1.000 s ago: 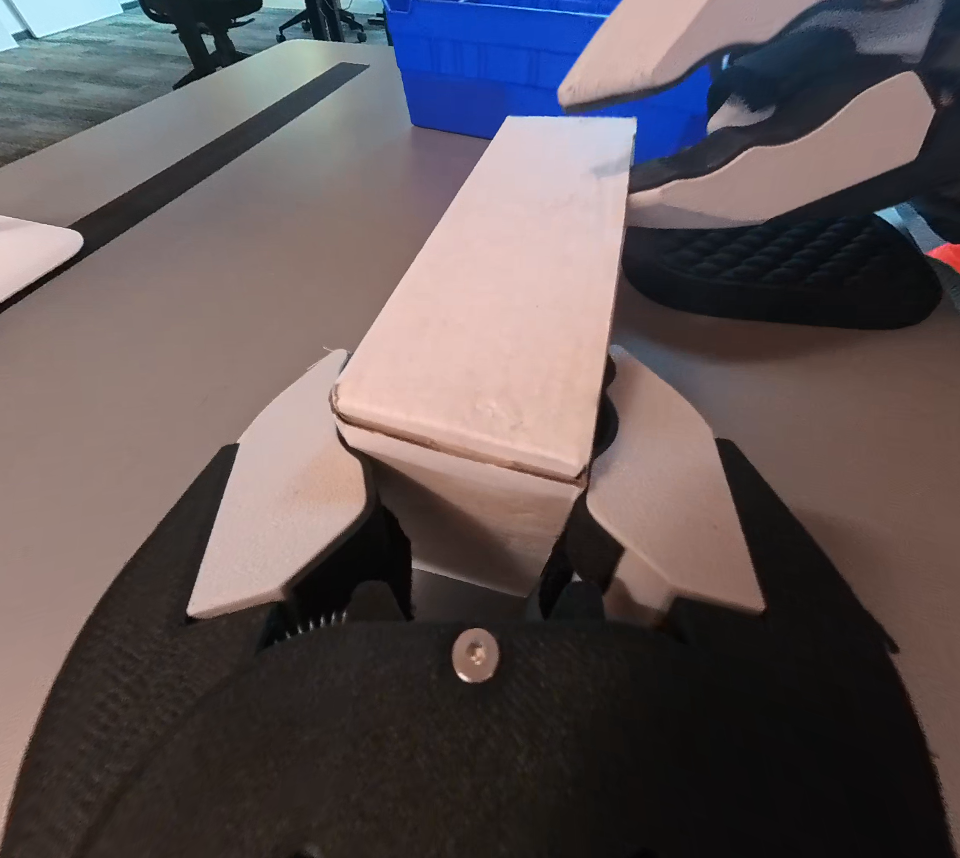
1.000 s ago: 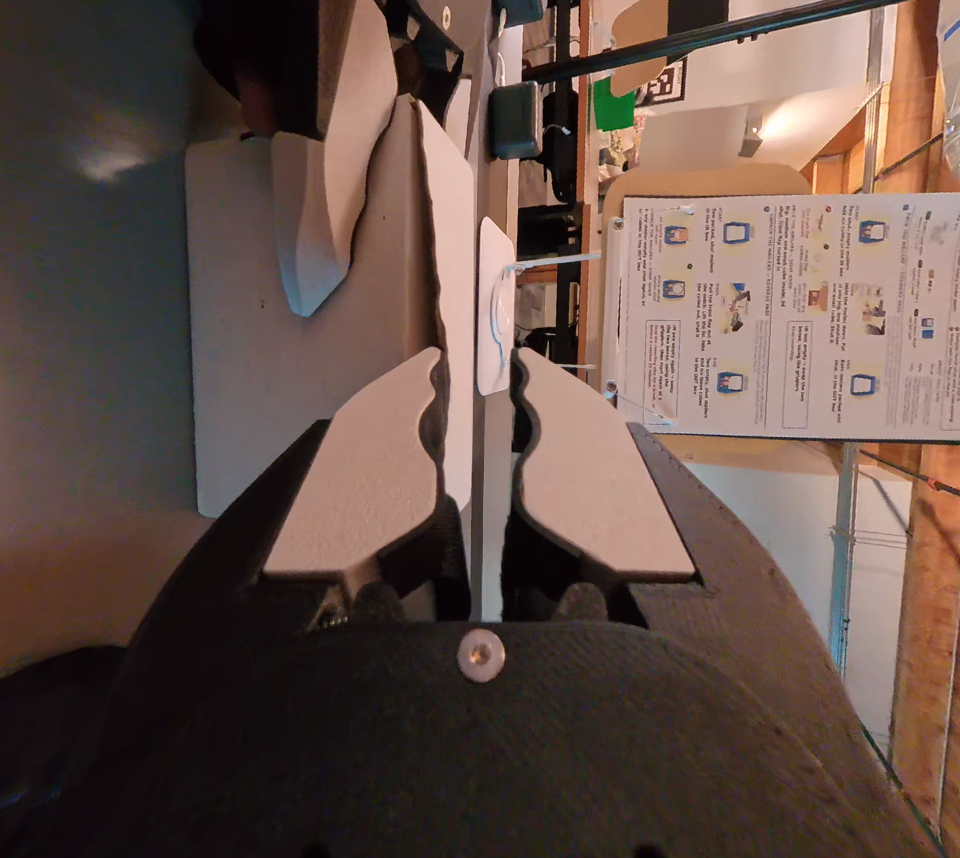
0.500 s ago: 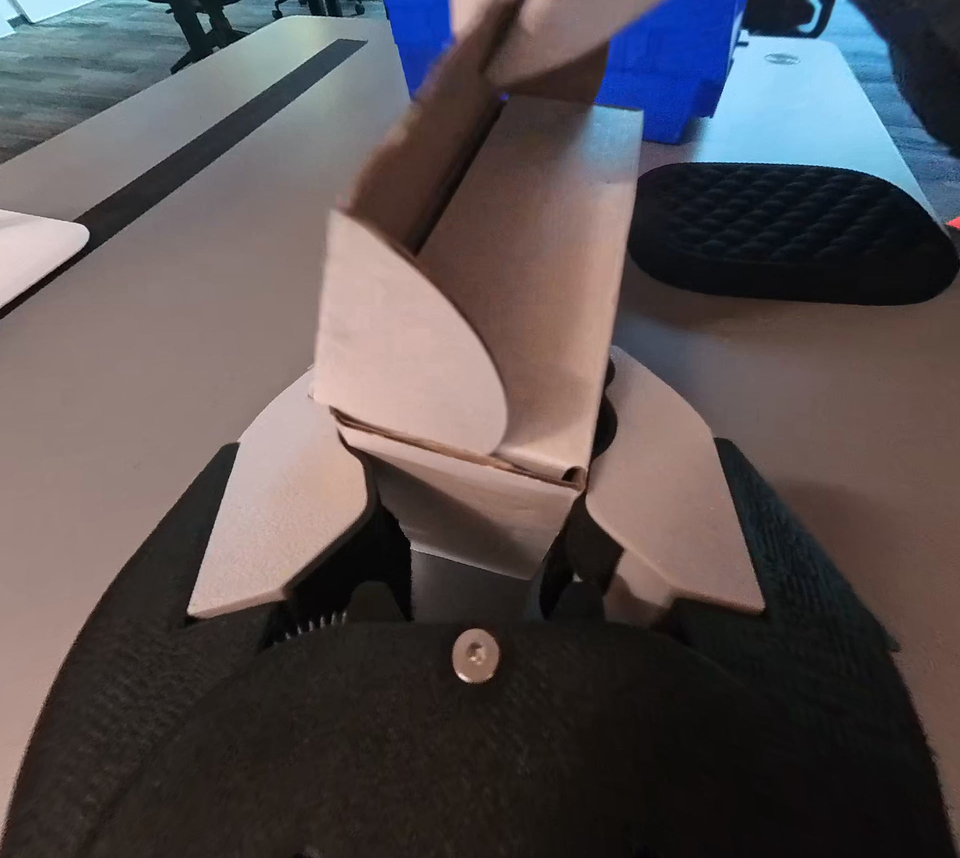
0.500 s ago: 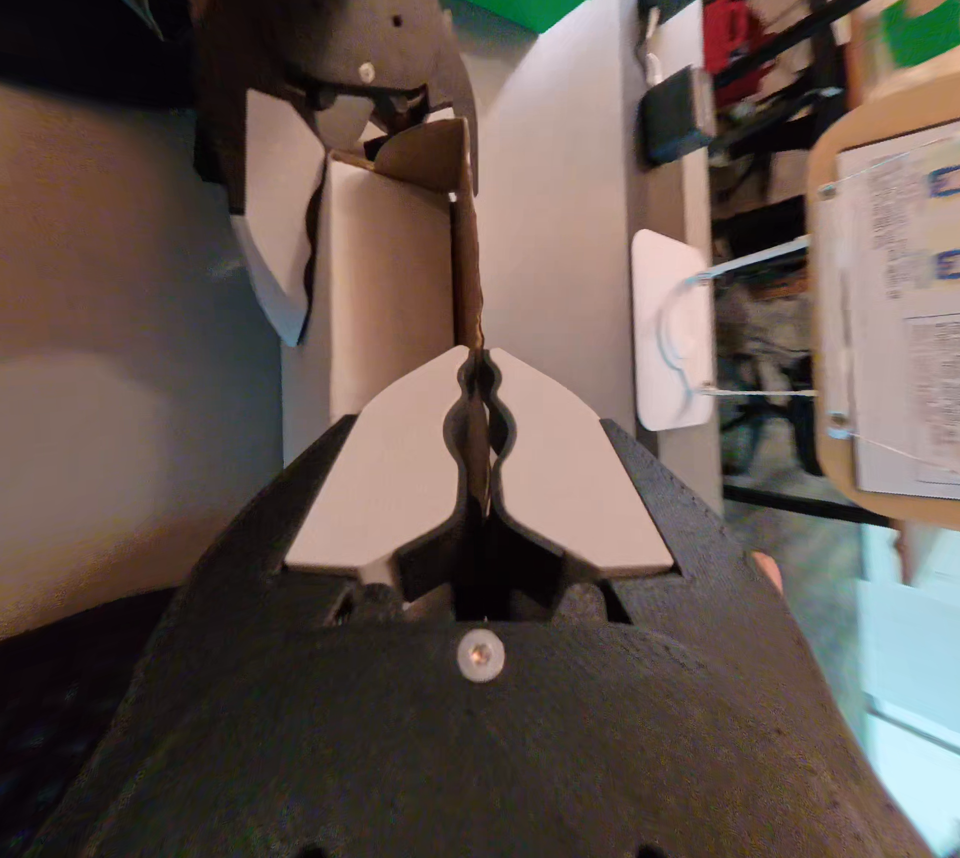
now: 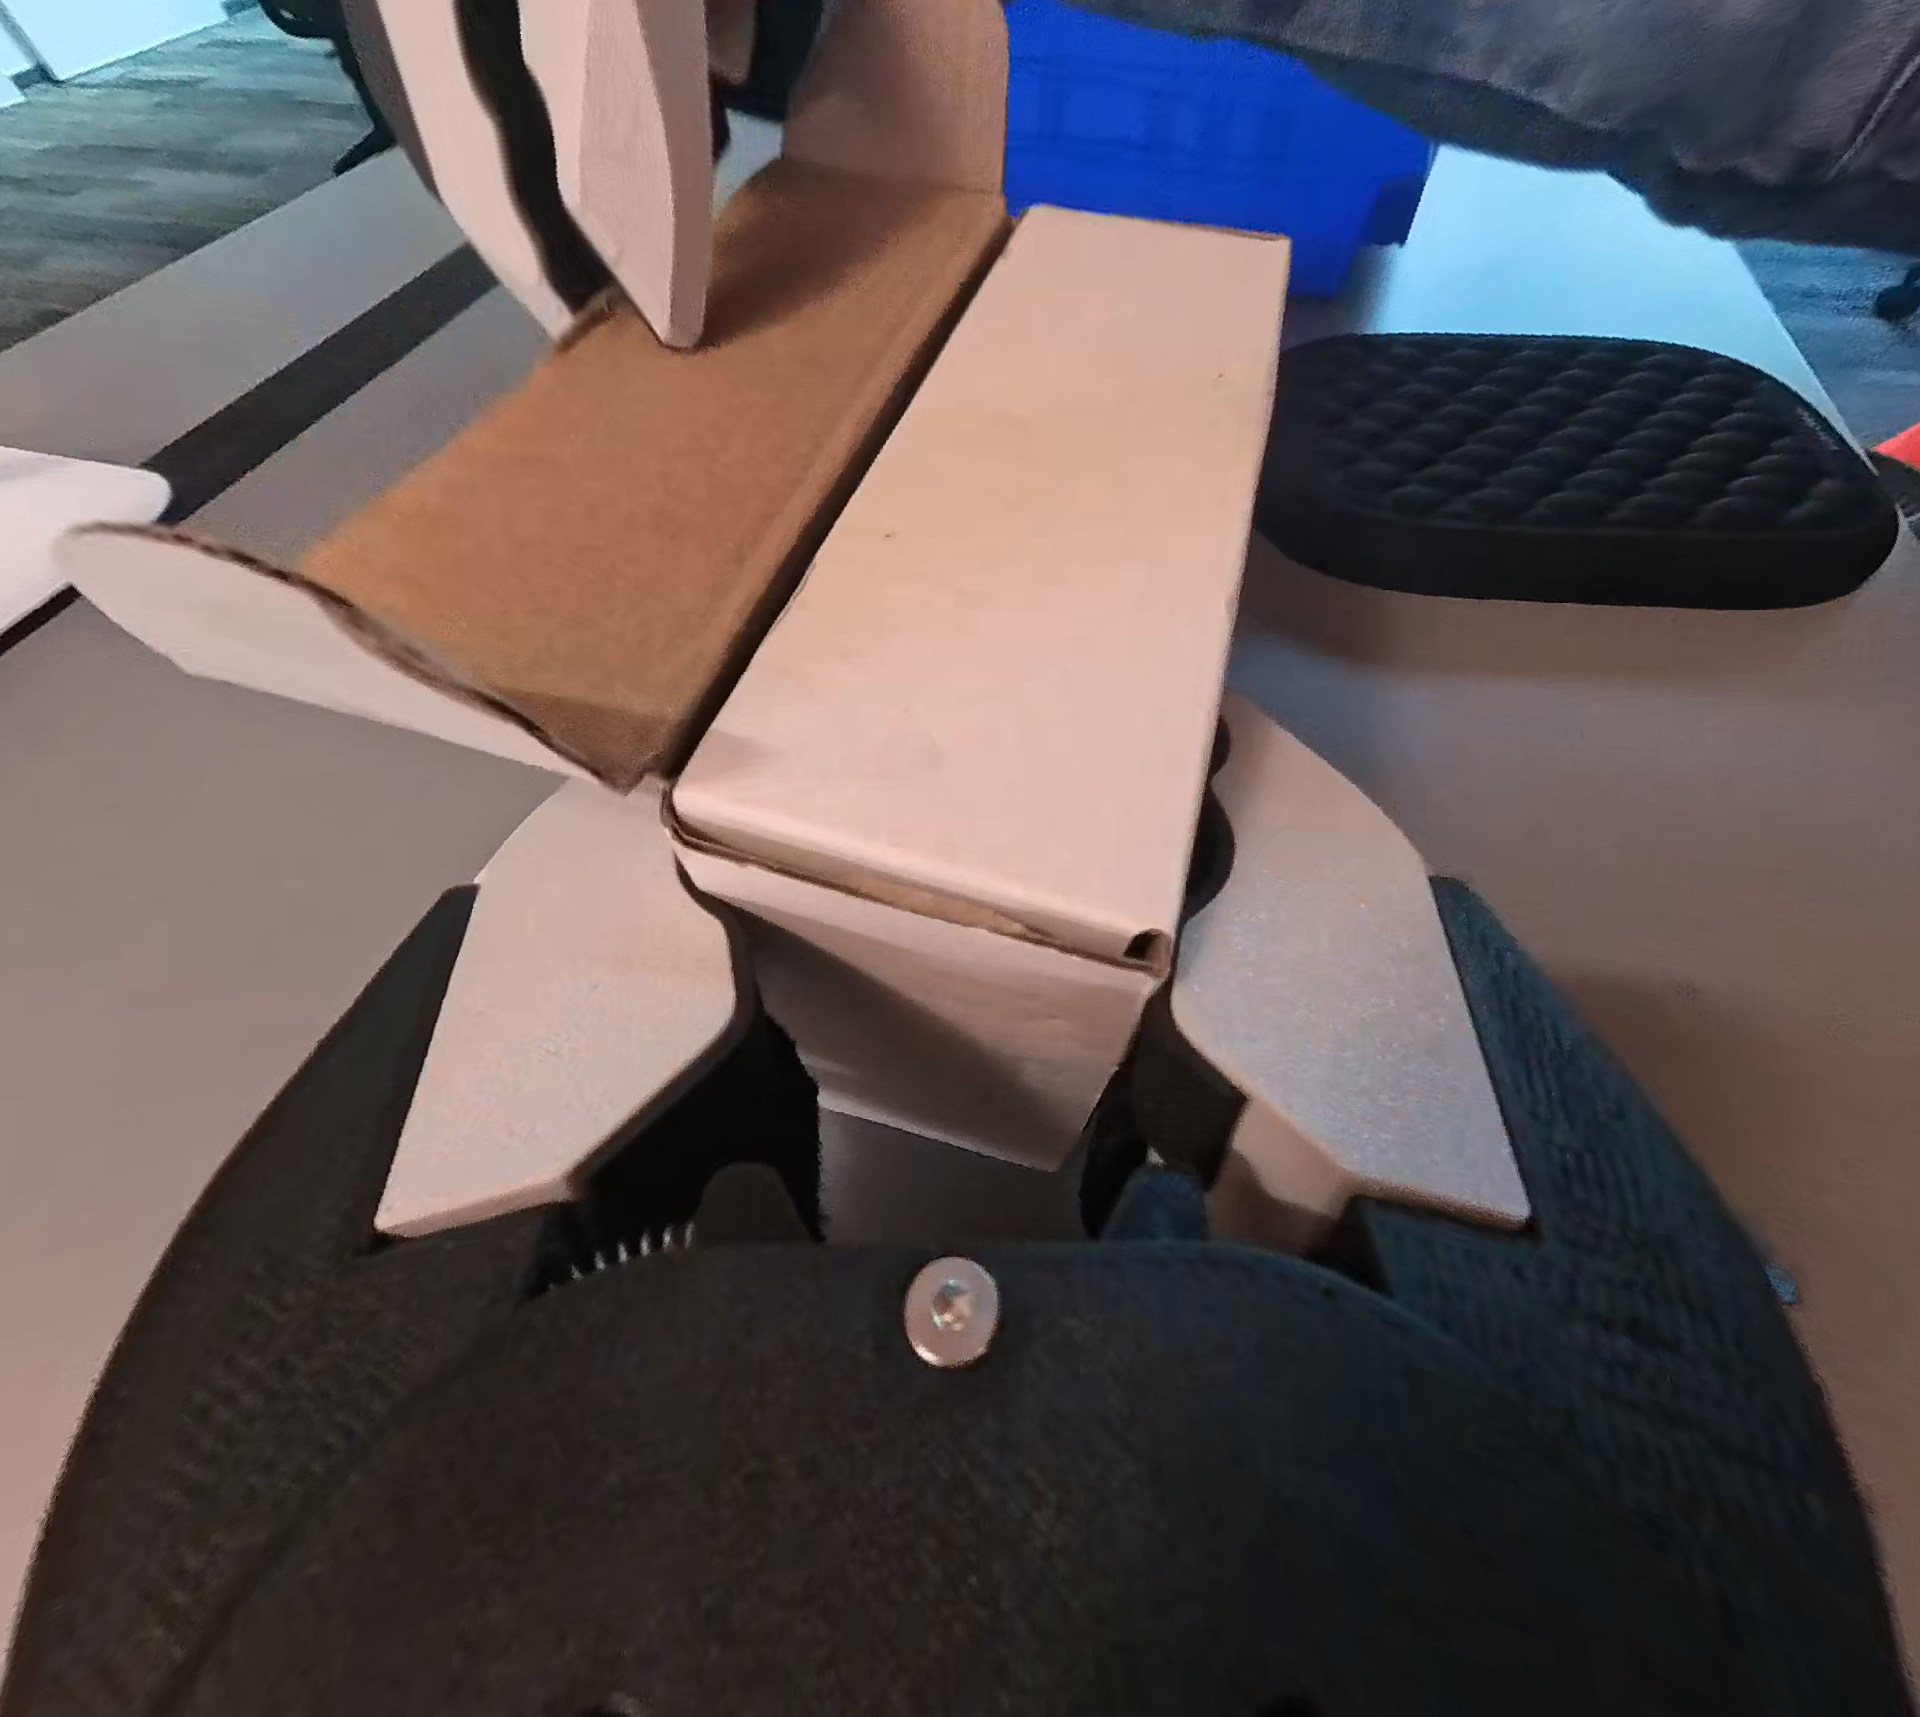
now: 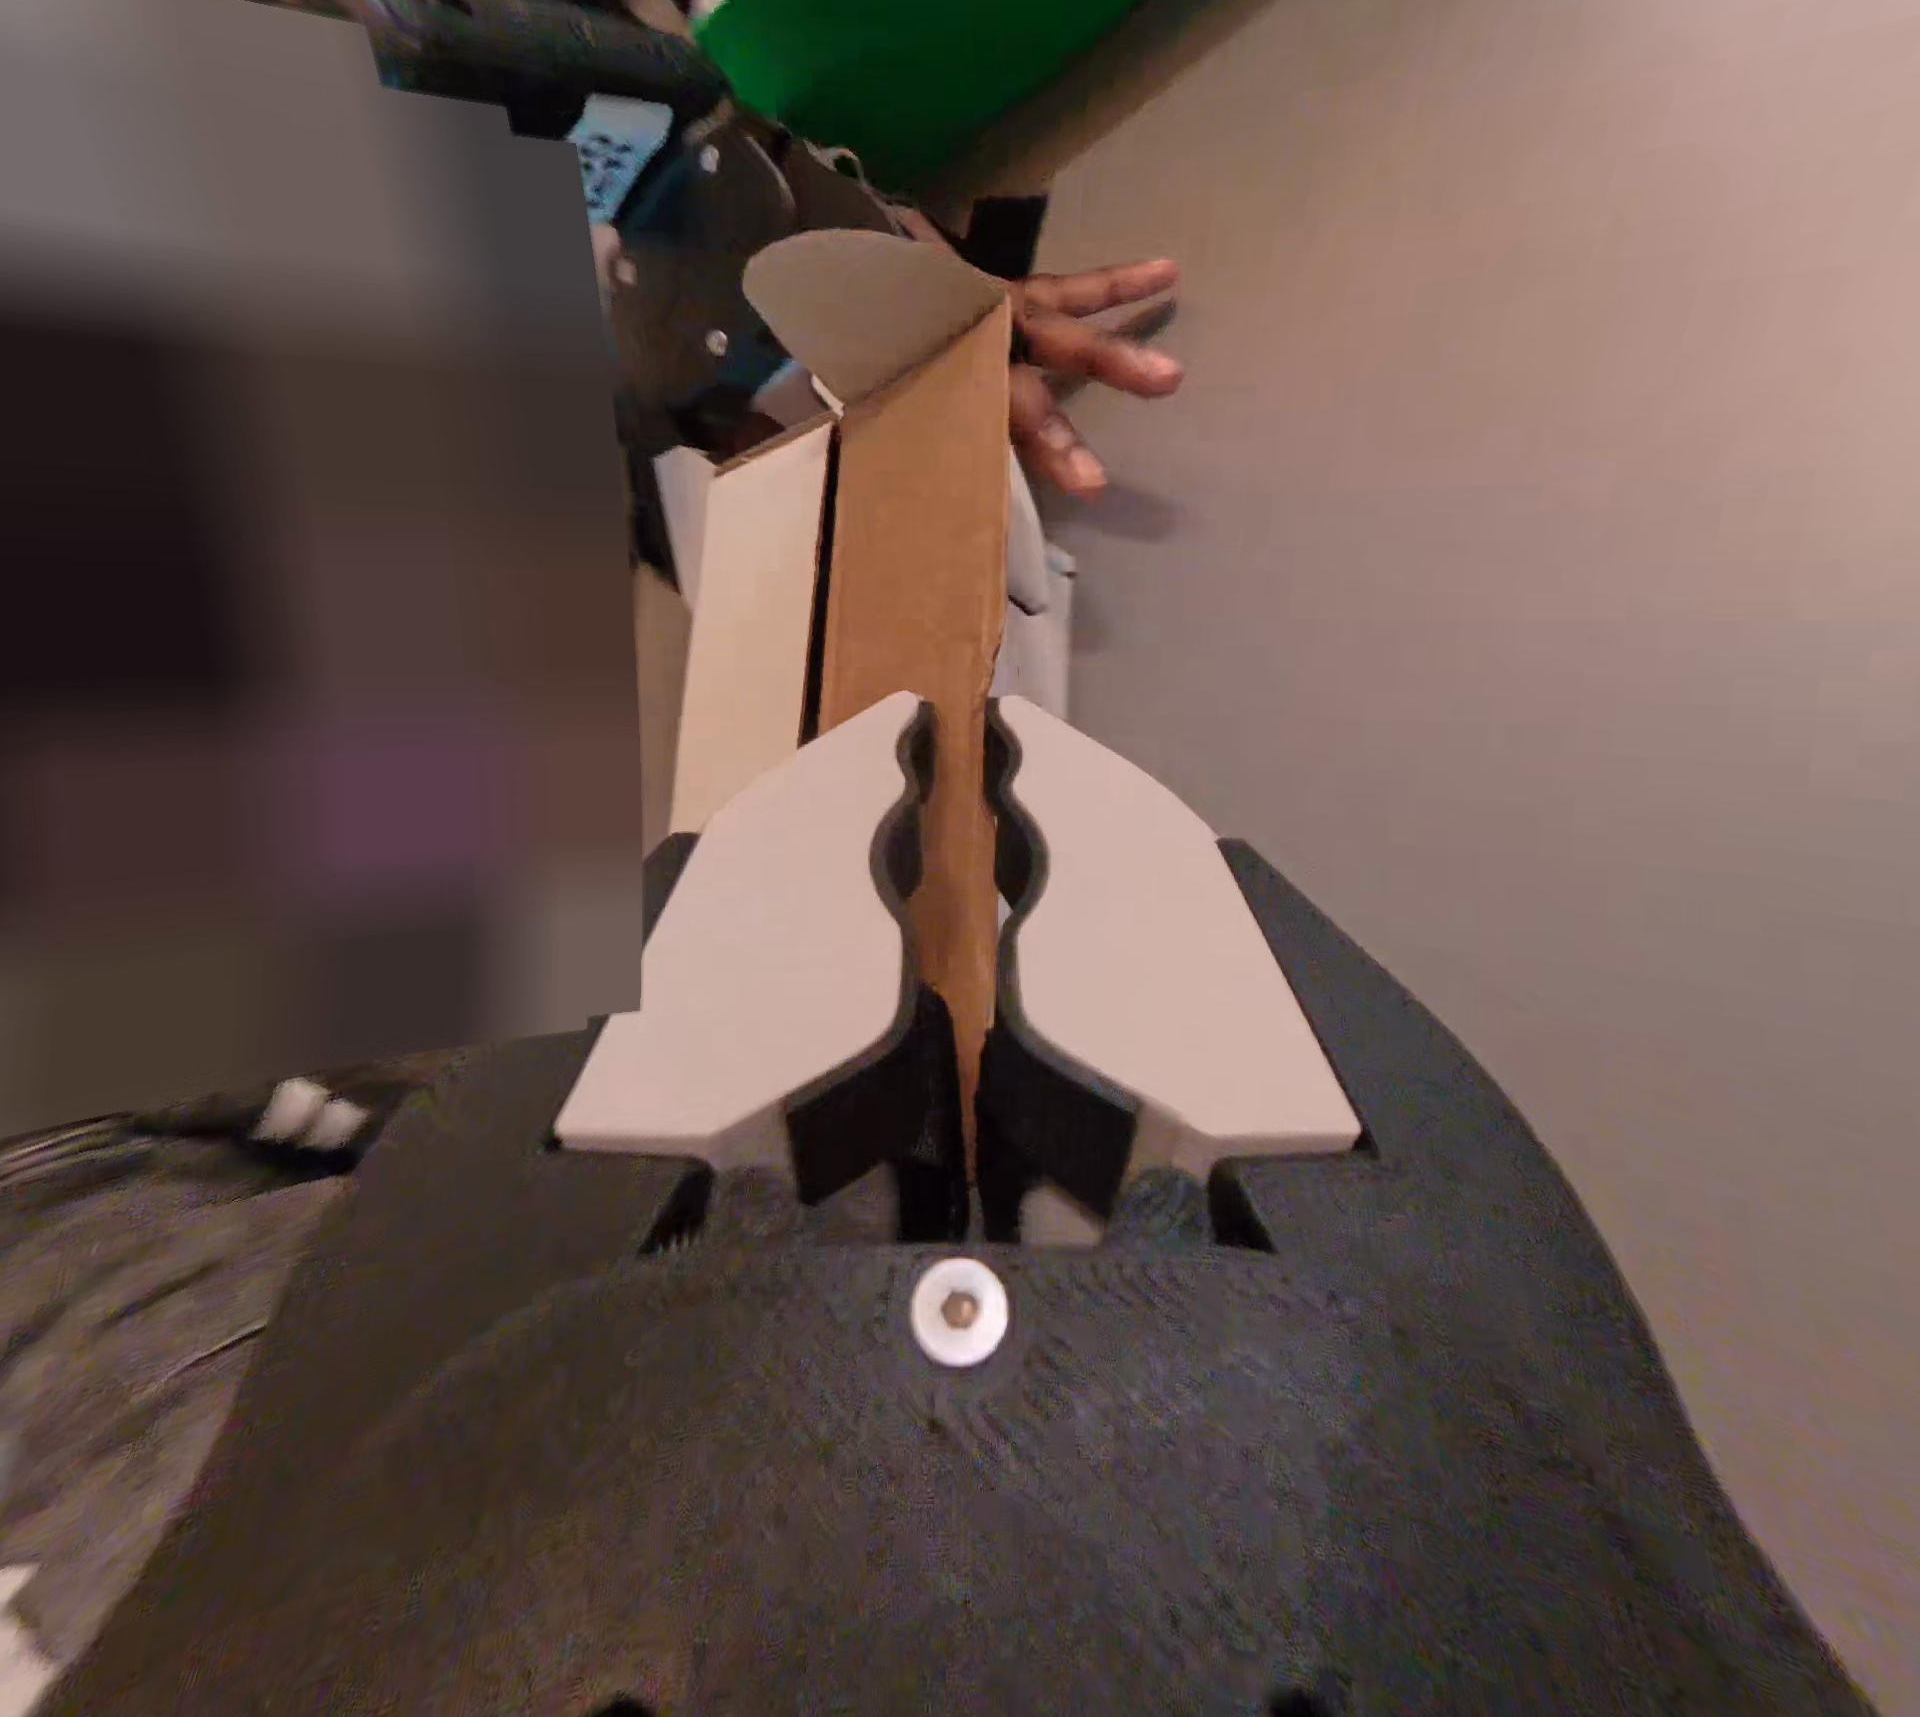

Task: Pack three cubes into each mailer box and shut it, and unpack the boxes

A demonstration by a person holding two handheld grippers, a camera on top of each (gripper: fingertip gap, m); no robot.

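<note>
Pinching the lid (image 6: 914, 587) of the box (image 5: 997, 545) on the table (image 5: 260, 888), the right gripper (image 6: 961, 732) risked tearing its fold, while the left gripper (image 5: 945, 929), closed on the box's end, could slip.

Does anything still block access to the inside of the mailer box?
The lid is swung aside, pinched by the right gripper, while the left gripper clamps the box. A white panel still covers the box top here; the inside isn't visible.
</note>
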